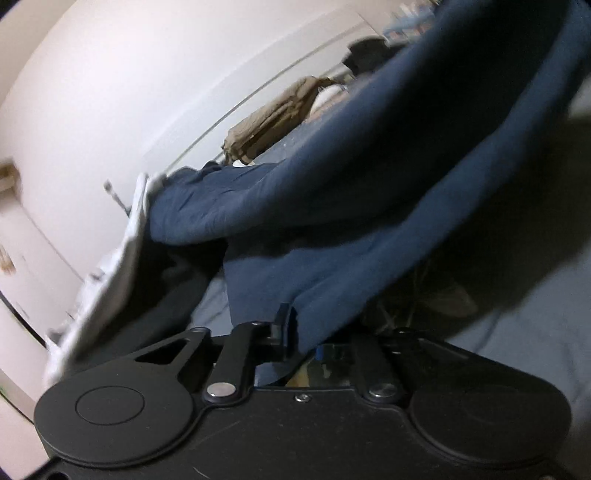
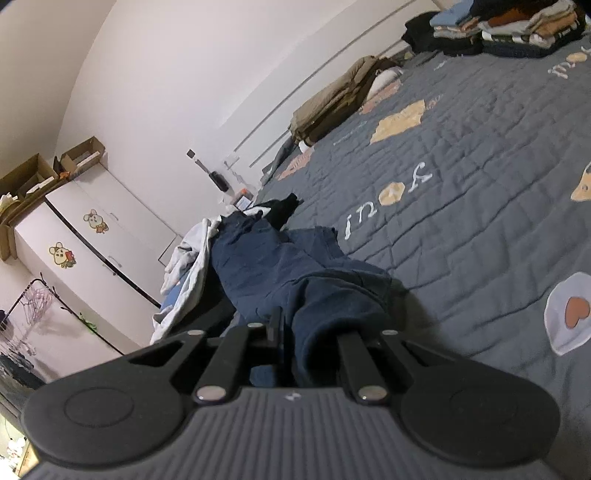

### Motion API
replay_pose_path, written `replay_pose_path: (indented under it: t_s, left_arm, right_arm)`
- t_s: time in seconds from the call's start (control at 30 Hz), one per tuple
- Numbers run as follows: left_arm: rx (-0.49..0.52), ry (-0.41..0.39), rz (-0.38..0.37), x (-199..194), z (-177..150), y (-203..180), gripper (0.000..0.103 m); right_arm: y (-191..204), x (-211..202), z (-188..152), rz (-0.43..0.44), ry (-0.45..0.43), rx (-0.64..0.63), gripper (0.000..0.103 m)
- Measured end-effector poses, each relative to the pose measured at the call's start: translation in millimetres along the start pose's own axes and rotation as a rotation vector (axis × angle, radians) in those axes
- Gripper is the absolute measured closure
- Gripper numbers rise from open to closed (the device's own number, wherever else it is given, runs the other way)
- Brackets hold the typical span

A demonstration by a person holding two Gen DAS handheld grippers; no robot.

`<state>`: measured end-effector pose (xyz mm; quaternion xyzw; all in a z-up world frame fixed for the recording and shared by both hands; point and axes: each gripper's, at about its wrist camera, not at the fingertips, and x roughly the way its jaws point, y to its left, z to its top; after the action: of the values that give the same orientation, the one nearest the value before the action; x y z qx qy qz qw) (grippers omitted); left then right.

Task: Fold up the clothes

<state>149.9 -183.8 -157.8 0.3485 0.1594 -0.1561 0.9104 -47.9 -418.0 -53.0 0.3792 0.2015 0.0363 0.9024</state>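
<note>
A navy blue garment (image 1: 332,192) hangs lifted in the left wrist view, stretched from upper right down into my left gripper (image 1: 295,332), which is shut on its edge. In the right wrist view the same navy garment (image 2: 280,269) lies bunched on the grey quilted bed (image 2: 461,192) and runs into my right gripper (image 2: 295,332), which is shut on its cloth. The right fingertips are buried in the fabric.
A white garment (image 2: 192,258) and a black one (image 2: 284,206) lie at the bed's left edge. A tan folded item (image 2: 332,107) lies by the wall. Stacks of folded clothes (image 2: 498,29) sit far right. A white cabinet (image 2: 74,251) stands to the left.
</note>
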Motion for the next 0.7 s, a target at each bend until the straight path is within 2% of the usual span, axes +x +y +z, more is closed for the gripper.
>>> replay_pose_path:
  t_s: [0.13, 0.27, 0.4, 0.5, 0.57, 0.63, 0.7]
  left_arm:
    - [-0.048, -0.063, -0.079, -34, 12, 8, 0.097]
    - [-0.142, -0.094, -0.217, -80, 29, 11, 0.097]
    - [-0.146, -0.126, -0.350, -129, 40, -9, 0.097]
    - [-0.178, -0.133, -0.440, -164, 42, -27, 0.097]
    - [-0.212, -0.108, -0.481, -179, 37, -41, 0.097]
    - [-0.209, -0.078, -0.492, -188, 31, -53, 0.097]
    - [-0.177, -0.058, -0.455, -192, 23, -63, 0.096]
  right_arm:
    - [3, -13, 12, -0.009, -0.056, 0.005, 0.095]
    - [4, -36, 31, -0.019, -0.159, 0.017, 0.095]
    - [-6, -55, 43, -0.040, -0.251, 0.039, 0.095]
    - [-14, -59, 44, -0.101, -0.251, 0.004, 0.095]
    - [-20, -57, 43, -0.151, -0.215, -0.029, 0.095]
    - [-26, -56, 42, -0.199, -0.186, -0.057, 0.094]
    - [-34, -54, 41, -0.238, -0.180, -0.054, 0.094]
